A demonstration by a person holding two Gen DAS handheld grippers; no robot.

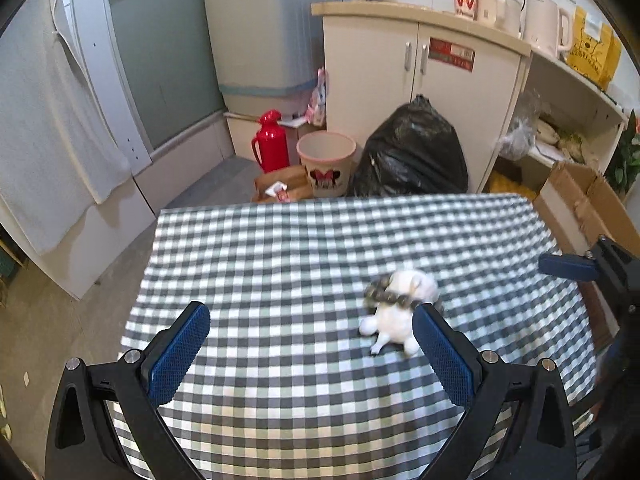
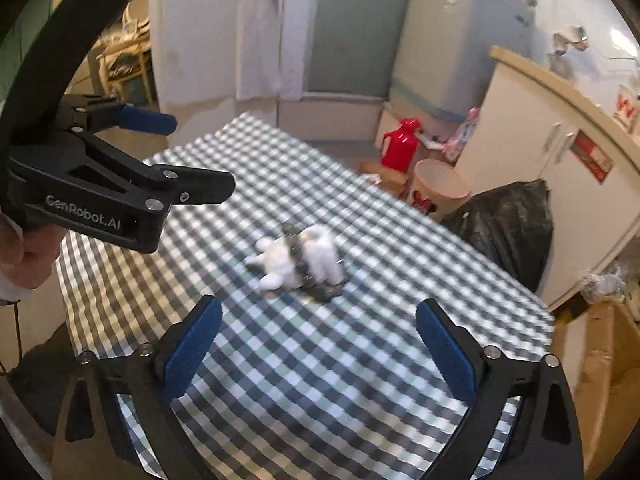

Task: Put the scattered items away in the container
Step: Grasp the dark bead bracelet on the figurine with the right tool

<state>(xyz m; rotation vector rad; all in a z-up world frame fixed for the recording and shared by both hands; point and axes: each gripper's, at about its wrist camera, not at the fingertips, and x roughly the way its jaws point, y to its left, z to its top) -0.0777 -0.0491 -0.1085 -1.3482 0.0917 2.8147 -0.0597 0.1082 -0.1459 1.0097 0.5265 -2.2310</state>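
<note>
Plush toy (image 2: 298, 258) lies mid-table on the checked cloth (image 2: 360, 360), untouched. Both claws, left (image 1: 310, 356) and right (image 2: 318, 354), gape wide; best straddle its soft body squarely before closing.

white cabinet (image 1: 420, 76), washing machine (image 1: 264, 32), grey floor (image 1: 224, 176), checked tablecloth (image 1: 300, 248)

Beyond the checked desk (image 1: 280, 248) a red thermos flask (image 1: 271, 142) stands beside a pink-rimmed bin (image 1: 326, 162); a black rubbish bag (image 1: 412, 152) leans against the white cabinet (image 1: 420, 80); kettles (image 1: 544, 26) above.
</note>
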